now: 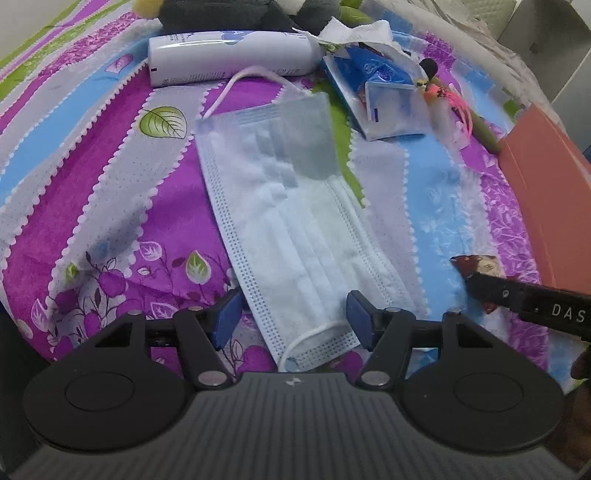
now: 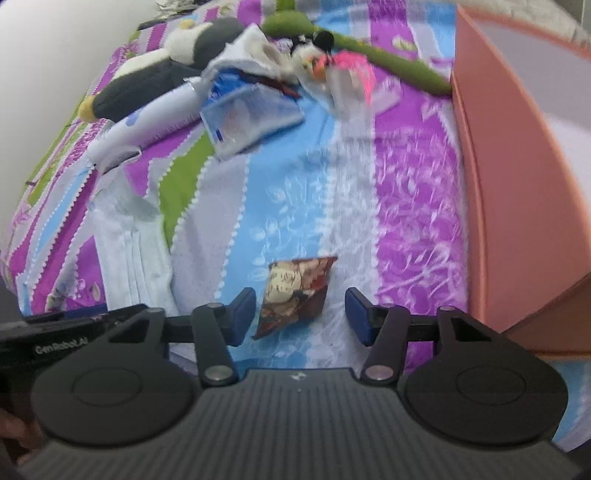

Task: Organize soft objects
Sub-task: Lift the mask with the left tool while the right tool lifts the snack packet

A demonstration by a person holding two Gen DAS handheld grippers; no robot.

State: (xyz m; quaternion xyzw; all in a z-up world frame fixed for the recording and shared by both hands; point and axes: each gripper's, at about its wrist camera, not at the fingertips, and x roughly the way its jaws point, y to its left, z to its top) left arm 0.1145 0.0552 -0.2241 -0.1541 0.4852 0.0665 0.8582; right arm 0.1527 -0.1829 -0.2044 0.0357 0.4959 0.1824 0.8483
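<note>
A pale blue face mask [image 1: 291, 225] lies flat on the patterned bedsheet [image 1: 92, 192]; its near end sits between the open jaws of my left gripper [image 1: 291, 317]. The mask also shows at the left of the right wrist view [image 2: 129, 240]. A small red and cream patterned pouch [image 2: 295, 295] lies on the sheet between the open jaws of my right gripper [image 2: 299, 314], closer to the left finger. In the left wrist view the pouch [image 1: 476, 264] shows just beyond the right gripper's black body.
A salmon-coloured box [image 2: 517, 177] stands at the right. At the back lie a white tube [image 1: 229, 55], blue tissue packs [image 1: 388, 99], crumpled tissue [image 1: 354, 31], a grey-and-white plush [image 2: 155, 77], a green plush stem [image 2: 399, 62] and a pink tassel toy [image 2: 347, 62].
</note>
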